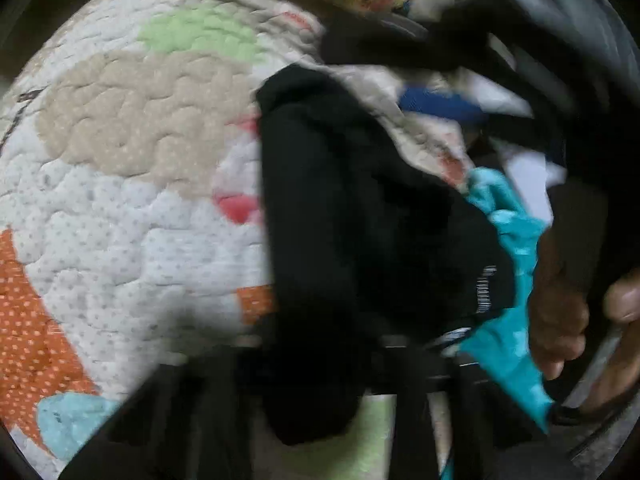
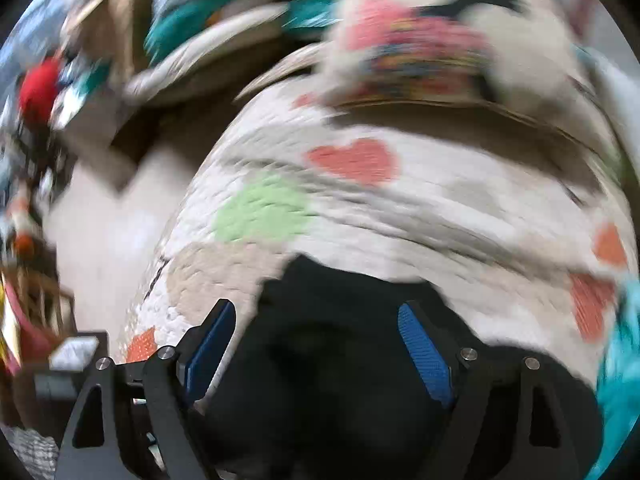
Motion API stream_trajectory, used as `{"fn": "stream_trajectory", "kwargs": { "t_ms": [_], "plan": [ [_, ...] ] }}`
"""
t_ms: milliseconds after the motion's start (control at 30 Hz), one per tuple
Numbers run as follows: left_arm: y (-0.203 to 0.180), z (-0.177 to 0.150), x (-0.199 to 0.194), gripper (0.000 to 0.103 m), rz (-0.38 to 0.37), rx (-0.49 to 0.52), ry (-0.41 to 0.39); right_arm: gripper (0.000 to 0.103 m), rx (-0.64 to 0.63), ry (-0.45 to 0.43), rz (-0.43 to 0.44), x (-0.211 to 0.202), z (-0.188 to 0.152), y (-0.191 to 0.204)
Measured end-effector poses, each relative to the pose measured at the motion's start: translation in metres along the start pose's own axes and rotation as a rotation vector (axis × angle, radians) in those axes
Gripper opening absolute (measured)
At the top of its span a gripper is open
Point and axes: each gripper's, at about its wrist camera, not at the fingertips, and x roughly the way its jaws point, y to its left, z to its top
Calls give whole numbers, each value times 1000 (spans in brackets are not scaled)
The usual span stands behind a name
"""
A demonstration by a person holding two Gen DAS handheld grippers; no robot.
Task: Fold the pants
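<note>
The black pants [image 1: 340, 220] hang bunched in front of the left wrist camera, over the patchwork quilt [image 1: 120, 160]. They drape across my left gripper [image 1: 320, 400] and hide its fingers, so its state is unclear. In the right wrist view my right gripper [image 2: 316, 320] is open, its blue pads [image 2: 424, 352] wide apart, with the black pants [image 2: 320, 360] lying between and below them on the quilt [image 2: 400, 220]. The view is blurred by motion.
A teal cloth [image 1: 508, 240] lies beside the pants at the right, next to a person's hand [image 1: 560, 300]. A floral pillow [image 2: 420, 40] sits at the far end of the bed. Floor [image 2: 100, 232] and clutter lie left of the bed.
</note>
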Motion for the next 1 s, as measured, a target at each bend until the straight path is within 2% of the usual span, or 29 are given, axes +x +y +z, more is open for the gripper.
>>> {"fn": "stream_trajectory", "kwargs": {
  "t_ms": [33,67,100,133,167,267,467,667,700,733,800,867,933,1000],
  "plan": [
    [4,1,-1,12,-17,-27,5,86,-36,22,-17,8,1,11],
    [7,2,-2,11,-22,-48,12,77,-75,56,-40,22,6,21],
    [9,2,-3,10,-24,-67,19,61,-107,108,-61,38,8,30],
    [11,2,-4,9,-21,-76,22,20,-120,178,-93,56,8,35],
    [14,2,-6,9,-21,-84,22,20,-117,211,-122,66,7,36],
    [18,-2,-14,9,-24,-101,22,15,-88,188,-104,63,9,40],
    [40,-10,-49,9,0,-149,-1,13,-13,145,3,48,13,59],
    [85,-20,-98,10,78,-246,-45,13,-62,134,111,58,25,126],
    [93,-22,-104,14,96,-272,-54,13,-68,132,116,63,28,137],
    [98,-24,-108,20,106,-297,-60,16,-68,130,116,68,32,144],
    [104,-29,-114,23,134,-330,-79,25,-63,122,93,77,35,153],
    [103,-33,-121,28,154,-333,-110,45,-59,102,91,75,37,153],
    [98,-35,-130,34,191,-314,-153,53,-35,53,96,55,35,142],
    [92,-35,-139,36,205,-292,-199,56,16,-21,75,24,32,119]
  ]
}}
